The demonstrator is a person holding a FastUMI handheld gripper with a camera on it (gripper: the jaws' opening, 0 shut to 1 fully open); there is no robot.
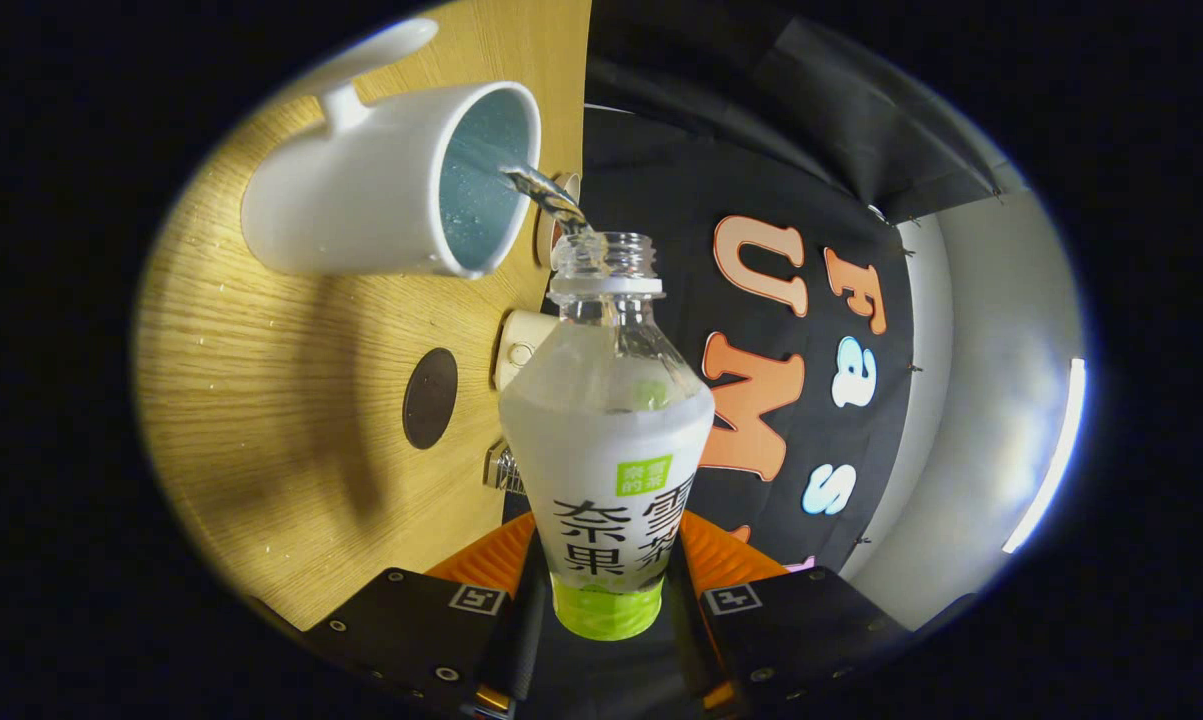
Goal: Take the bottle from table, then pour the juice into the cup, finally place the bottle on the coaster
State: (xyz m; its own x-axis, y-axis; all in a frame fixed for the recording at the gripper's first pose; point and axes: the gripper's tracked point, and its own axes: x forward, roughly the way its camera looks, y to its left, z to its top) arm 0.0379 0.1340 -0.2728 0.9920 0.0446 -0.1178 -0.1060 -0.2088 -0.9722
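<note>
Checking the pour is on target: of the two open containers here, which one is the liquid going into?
The white cup on the wooden table; a stream runs into it from the capless bottle held in the tool.

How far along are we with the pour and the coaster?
Done: the clear plastic bottle is off the table, clamped between the hand-held gripper fingers. In hand: it is tipped, and a stream runs from its open neck into the white ceramic cup. Left: setting it on the dark round coaster, still bare on the wooden table.

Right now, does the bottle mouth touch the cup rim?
Apart. The gripper view shows a gap between the bottle mouth and the cup rim, bridged by the liquid stream.
</note>
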